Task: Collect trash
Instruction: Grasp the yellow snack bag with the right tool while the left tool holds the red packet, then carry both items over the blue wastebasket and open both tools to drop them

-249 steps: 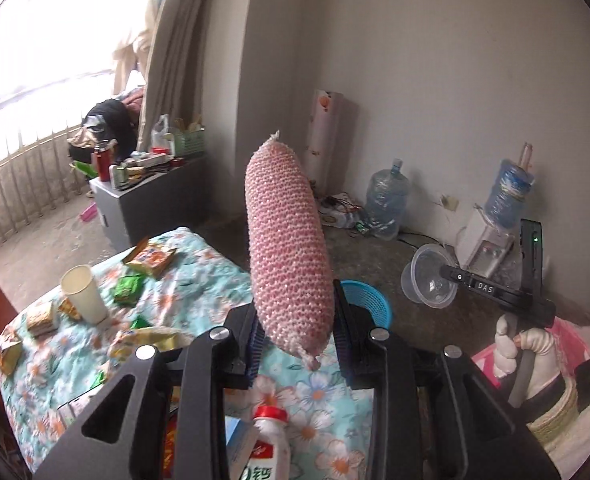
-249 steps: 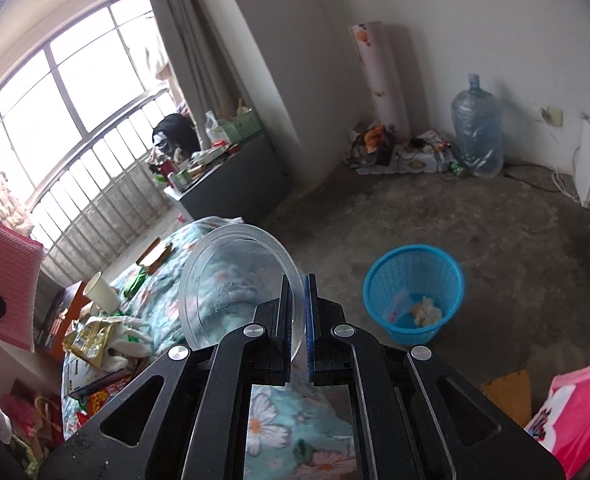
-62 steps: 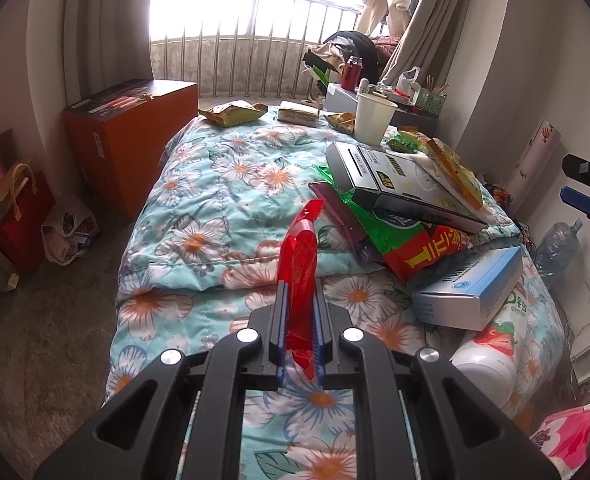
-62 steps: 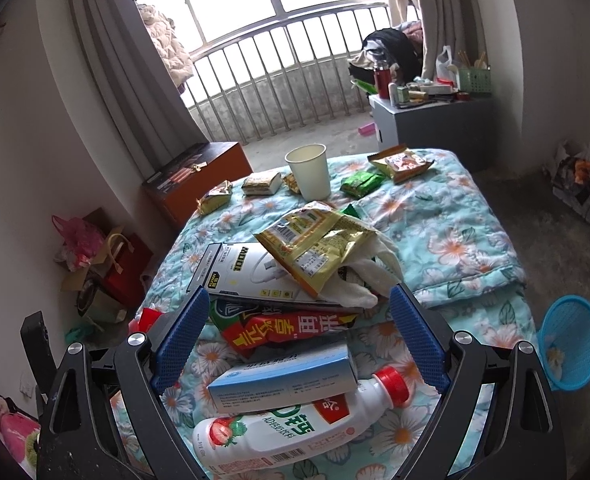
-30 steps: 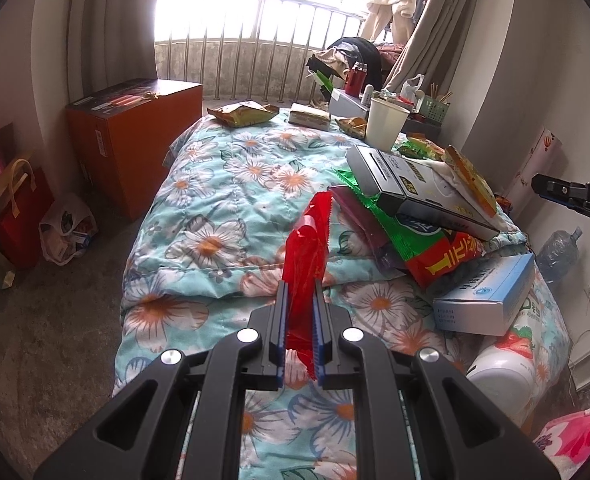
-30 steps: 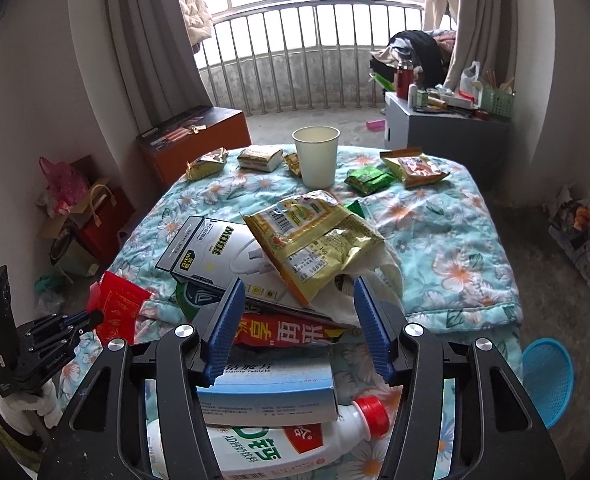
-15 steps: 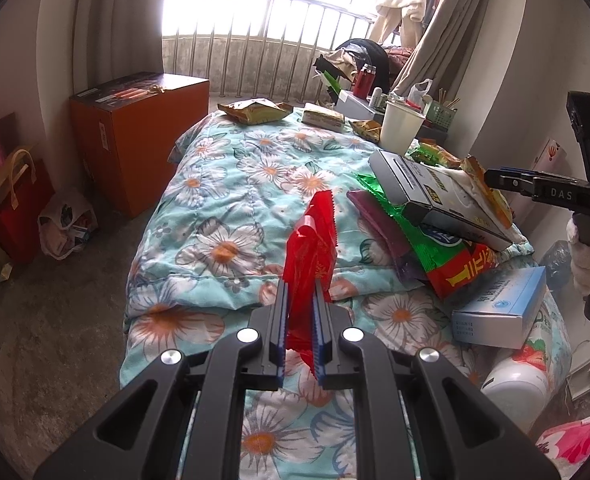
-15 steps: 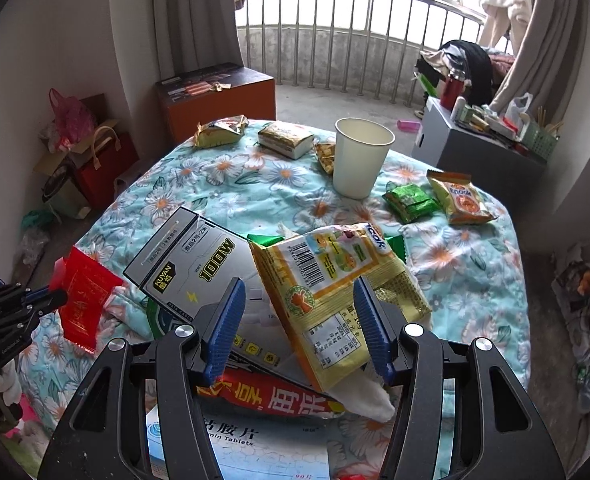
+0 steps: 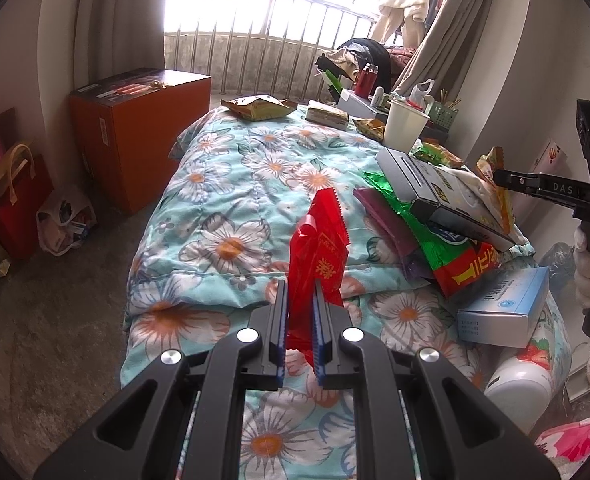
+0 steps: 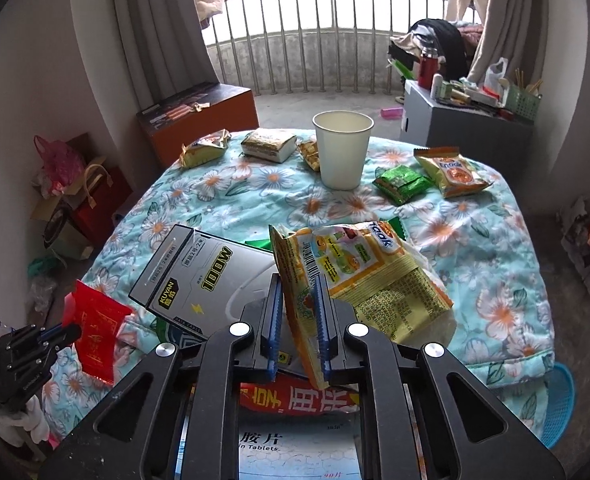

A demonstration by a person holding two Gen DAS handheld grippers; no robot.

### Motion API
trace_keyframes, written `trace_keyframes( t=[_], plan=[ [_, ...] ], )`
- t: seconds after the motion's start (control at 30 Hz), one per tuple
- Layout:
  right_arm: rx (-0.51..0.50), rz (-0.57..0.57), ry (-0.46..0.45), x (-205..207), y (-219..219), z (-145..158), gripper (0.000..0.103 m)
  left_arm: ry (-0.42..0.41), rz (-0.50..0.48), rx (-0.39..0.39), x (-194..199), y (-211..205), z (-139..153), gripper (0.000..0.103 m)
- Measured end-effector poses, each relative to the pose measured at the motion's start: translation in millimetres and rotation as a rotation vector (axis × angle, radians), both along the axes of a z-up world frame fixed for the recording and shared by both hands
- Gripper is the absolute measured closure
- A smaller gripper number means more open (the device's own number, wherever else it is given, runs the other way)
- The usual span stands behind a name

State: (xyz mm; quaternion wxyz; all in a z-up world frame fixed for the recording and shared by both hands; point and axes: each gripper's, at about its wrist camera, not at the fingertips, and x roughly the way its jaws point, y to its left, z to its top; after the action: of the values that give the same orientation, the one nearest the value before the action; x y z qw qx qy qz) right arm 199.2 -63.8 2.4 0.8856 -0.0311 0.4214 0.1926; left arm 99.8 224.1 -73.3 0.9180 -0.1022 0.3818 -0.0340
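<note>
- While the left gripper (image 9: 299, 322) pinches the red wrapper (image 9: 319, 256) upright above the near quilt edge, its jaws are almost closed.
- Right gripper (image 10: 297, 330) jaws nip the yellow snack bag (image 10: 359, 268), its length running far-right.
- Blue basket (image 10: 561, 408) lies low at right, nearer the right gripper.

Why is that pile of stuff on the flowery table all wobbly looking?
It is stacked askew. The grey box lies tilted on crumpled wrappers, and below it the blue tablet box pokes past the table edge. The right gripper is pinching the yellow snack bag on top.
</note>
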Motion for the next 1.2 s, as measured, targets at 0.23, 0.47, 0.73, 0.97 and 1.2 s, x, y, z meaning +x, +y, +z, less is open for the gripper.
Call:
trace_keyframes(
  t=[0.23,0.47,0.73,0.97,1.2],
  plan=[
    [0.165,-0.059,-0.076,-16,-27,38,0.093,-0.04,0.006,-0.01,-10,1,10,0.093],
    [0.261,-0.077,-0.153,-37,-40,69,0.094,-0.126,0.005,-0.011,-29,0,40,0.093],
    [0.33,-0.071,-0.252,-58,-56,98,0.094,-0.249,-0.02,0.018,-37,-12,92,0.093],
    [0.354,-0.126,-0.334,-77,-93,116,0.094,-0.384,-0.154,0.042,-25,-56,154,0.093],
    [0.355,-0.272,-0.415,-110,-163,123,0.094,-0.412,-0.379,0.004,16,-135,207,0.093]
  ],
)
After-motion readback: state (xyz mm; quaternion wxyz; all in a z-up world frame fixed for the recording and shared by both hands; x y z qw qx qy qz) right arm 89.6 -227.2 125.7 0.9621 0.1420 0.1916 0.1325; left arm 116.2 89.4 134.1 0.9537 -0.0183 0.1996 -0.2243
